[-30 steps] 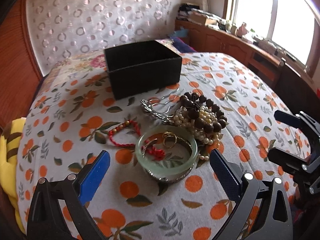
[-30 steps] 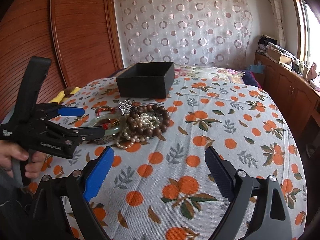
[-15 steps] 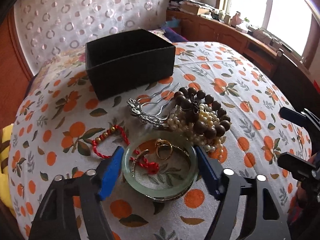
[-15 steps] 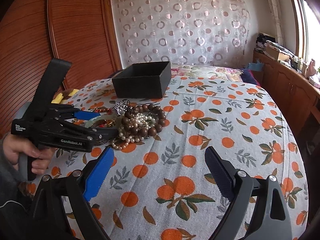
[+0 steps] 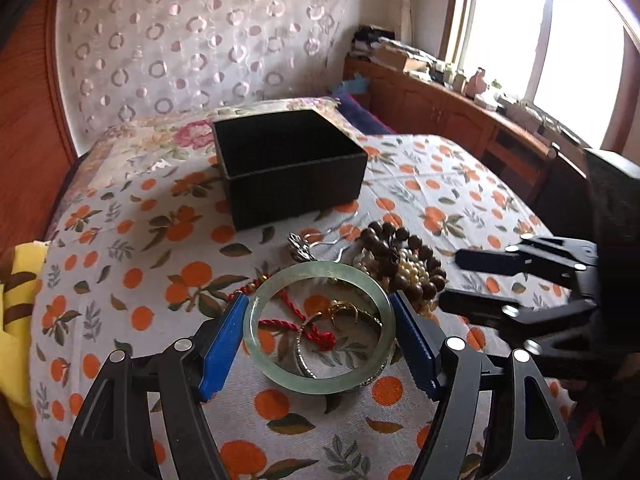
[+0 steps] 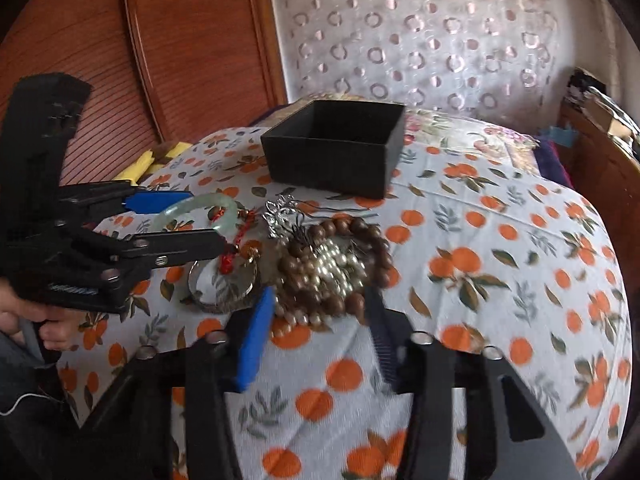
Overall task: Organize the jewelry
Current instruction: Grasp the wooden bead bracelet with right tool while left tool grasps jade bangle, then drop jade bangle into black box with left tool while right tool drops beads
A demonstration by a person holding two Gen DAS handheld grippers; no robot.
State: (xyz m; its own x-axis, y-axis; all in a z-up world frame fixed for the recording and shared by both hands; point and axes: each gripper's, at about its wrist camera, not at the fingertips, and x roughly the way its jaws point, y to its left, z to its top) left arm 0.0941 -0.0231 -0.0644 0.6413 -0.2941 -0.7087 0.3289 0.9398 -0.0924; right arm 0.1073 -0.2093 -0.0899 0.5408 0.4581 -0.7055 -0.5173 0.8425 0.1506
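My left gripper (image 5: pixel 320 336) is shut on a pale green jade bangle (image 5: pixel 280 372) and holds it tilted, lifted off the cloth; the bangle also shows in the right wrist view (image 6: pixel 200 204). Under it lie a silver bangle (image 5: pixel 306 364), a gold ring (image 5: pixel 346 312) and a red cord bracelet (image 5: pixel 296 316). My right gripper (image 6: pixel 320 320) is open, its fingers either side of the brown bead bracelet (image 6: pixel 340 236) and pearl strand (image 6: pixel 332 264). A silver hairpin (image 6: pixel 280 212) lies beyond. An open black box (image 5: pixel 288 160) stands behind the pile.
The jewelry lies on a bed covered with an orange-print cloth (image 5: pixel 120 264). A yellow cloth (image 5: pixel 16 320) lies at the left edge. A wooden headboard (image 6: pixel 160 40) and a low wooden cabinet (image 5: pixel 460 120) border the bed.
My left gripper closed on the jade bangle and lifted it, tilting it. My right gripper moved forward and left to the bead and pearl pile.
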